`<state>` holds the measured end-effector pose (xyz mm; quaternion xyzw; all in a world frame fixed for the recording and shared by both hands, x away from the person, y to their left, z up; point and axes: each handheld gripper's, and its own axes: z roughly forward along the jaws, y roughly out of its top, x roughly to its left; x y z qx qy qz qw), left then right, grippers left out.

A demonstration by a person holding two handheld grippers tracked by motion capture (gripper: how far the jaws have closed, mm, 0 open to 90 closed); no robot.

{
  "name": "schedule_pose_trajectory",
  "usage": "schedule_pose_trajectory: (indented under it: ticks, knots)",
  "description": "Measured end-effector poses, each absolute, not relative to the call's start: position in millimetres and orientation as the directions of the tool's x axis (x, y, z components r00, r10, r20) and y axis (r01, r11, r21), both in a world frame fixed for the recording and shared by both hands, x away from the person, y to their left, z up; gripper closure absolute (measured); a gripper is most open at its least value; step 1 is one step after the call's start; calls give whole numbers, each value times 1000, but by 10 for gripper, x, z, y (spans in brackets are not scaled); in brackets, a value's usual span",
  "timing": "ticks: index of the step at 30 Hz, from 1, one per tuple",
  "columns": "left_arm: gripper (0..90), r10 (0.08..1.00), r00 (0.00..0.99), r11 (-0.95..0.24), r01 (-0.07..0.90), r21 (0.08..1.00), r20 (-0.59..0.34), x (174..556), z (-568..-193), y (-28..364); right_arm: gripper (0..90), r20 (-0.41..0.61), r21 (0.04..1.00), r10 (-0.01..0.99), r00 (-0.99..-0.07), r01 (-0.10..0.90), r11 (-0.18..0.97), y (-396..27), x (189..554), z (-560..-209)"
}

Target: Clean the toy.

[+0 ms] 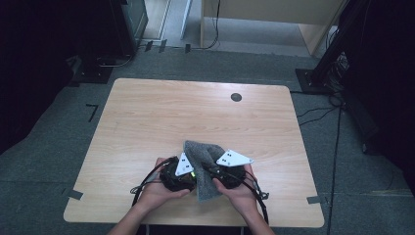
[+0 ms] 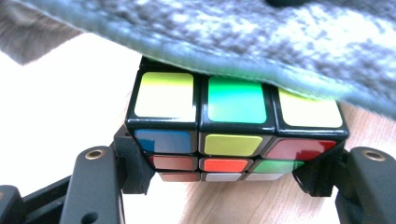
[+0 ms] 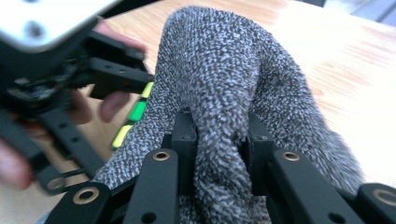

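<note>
- The puzzle cube (image 2: 233, 135) sits clamped between the fingers of the left gripper (image 2: 224, 177), one black finger pressed to each side of it, above the wooden table (image 2: 60, 107).
- In the left gripper view its upper face shows a yellow, a green and another yellow tile; the face toward the camera shows blue, yellow and red tiles in its top row, with red, orange and green ones beneath.
- A grey cloth (image 3: 224, 88) hangs over the cube's far edge, covering the back of its top face; the cloth looks to be touching it there.
- In the right gripper view a few green and yellow tiles peek out just left of the cloth.
- The right gripper (image 3: 219, 144) has its fingers closed on a bunched fold of that cloth, which bulges up and forward past them in a rounded hump.
- From the high view, both grippers lie close together near the table's near edge, a little right of its middle, the left gripper (image 1: 183, 174) and the right gripper (image 1: 222, 174) with the cloth (image 1: 203, 156) draped between them.
- Each is held in one of the person's hands, forearms coming in from below.
- A small dark round disc (image 1: 236, 97) lies on the table's far side, well apart from the work.
</note>
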<state>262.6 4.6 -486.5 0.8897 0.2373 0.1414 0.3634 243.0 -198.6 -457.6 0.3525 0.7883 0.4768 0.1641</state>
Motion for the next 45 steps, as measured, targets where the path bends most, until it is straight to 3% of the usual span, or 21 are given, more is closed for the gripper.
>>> schedule_pose_trajectory:
  ticks: [7, 12, 18, 21, 22, 26, 30, 36, 42, 45]
  knots:
    - [343, 507, 859, -631, 307, 712, 79, 2590, -4864, 3, 716, 14, 877, 639, -769, 317, 361, -1771, 2287, -4548]
    - [343, 512, 854, -627, 301, 718, 88, 2597, -4836, 32, 730, 58, 879, 723, -688, 378, 289, -2006, 2411, -4553]
    - [343, 491, 867, -630, 293, 719, 77, 2539, -4853, -42, 725, -11, 881, 634, -773, 293, 372, -1664, 2263, -4527]
    - [342, 501, 863, -616, 304, 727, 64, 2566, -4836, -12, 730, 24, 885, 637, -770, 313, 345, -1698, 2319, -4526]
    - [342, 515, 856, -601, 315, 735, 55, 2593, -4816, 34, 736, 78, 893, 685, -724, 356, 274, -1816, 2409, -4528]
    - [343, 537, 843, -573, 342, 744, 26, 2643, -4799, 94, 732, 125, 872, 727, -675, 424, 244, -1876, 2491, -4458]
    - [342, 552, 833, -581, 356, 732, 32, 2644, -4824, 73, 720, 11, 871, 669, -743, 337, 359, -1667, 2378, -4448]
    - [343, 545, 838, -589, 372, 718, 13, 2649, -4870, 68, 757, 105, 860, 709, -697, 422, 287, -1871, 2498, -4563]
    - [342, 544, 839, -570, 364, 736, 6, 2623, -4850, 57, 760, 11, 867, 654, -756, 334, 371, -1685, 2334, -4495]
    - [342, 547, 837, -548, 369, 751, -13, 2615, -4823, 61, 758, 33, 873, 667, -745, 346, 343, -1752, 2374, -4470]
